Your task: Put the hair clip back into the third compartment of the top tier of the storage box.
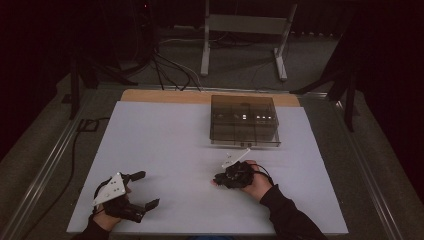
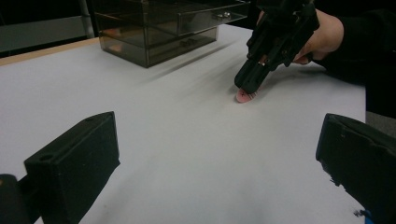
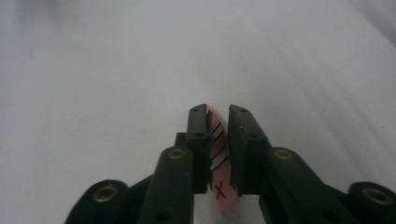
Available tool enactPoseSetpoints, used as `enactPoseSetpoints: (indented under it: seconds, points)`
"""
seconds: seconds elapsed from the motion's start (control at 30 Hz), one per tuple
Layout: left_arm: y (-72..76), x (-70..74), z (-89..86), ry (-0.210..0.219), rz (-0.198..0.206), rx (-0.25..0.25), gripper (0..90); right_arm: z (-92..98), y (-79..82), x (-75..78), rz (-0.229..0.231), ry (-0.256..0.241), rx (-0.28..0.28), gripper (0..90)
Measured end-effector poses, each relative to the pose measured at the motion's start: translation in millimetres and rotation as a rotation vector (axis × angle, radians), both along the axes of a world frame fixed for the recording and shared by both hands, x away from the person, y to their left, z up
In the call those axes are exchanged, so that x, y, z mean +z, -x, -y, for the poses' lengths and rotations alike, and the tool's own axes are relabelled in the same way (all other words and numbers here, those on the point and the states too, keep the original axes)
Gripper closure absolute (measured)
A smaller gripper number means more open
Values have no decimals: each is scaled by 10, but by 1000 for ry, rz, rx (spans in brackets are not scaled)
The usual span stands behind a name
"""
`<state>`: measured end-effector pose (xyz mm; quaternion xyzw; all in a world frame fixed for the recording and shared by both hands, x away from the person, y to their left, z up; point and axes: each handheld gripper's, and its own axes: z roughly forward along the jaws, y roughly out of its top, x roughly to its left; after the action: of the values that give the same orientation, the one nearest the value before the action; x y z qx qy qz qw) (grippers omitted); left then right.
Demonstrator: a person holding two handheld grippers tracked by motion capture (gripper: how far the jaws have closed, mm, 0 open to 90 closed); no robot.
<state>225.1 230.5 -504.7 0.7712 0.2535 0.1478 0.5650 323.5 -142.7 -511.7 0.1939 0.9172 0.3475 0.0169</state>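
The right gripper [image 3: 218, 114], tilted tip-down near the drawer box [image 1: 244, 120], pinches a pink tag [image 3: 218, 161]; the left gripper [image 1: 142, 189] lies level, jaws wide apart.

Dim room, dark surroundings; soft shadows, slightly blurred and grainy throughout.

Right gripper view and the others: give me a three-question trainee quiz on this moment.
1. True or false: the left gripper has its jaws closed.
2. What sits between the jaws of the right gripper? A) a coin B) a small pink piece with black marks C) a screw
3. What stands at the far side of the white table?

Key: 1 false; 2 B; 3 a smoky clear drawer box.
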Motion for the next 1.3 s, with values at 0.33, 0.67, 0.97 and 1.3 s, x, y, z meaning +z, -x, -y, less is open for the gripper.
enactPoseSetpoints:
  seconds: [0.33,0.67,0.97,1.3]
  points:
    - [-1,-8,7,-3,-3,2,5,-12,103,6,11,34,39,858]
    - [-5,-18,3,-2,-8,3,5,-27,88,-21,0,38,40,856]
    - [-16,-26,-3,-2,-10,5,5,-4,60,41,-11,28,32,864]
    - [-5,-22,-16,-2,-10,9,5,23,45,178,-14,10,34,865]
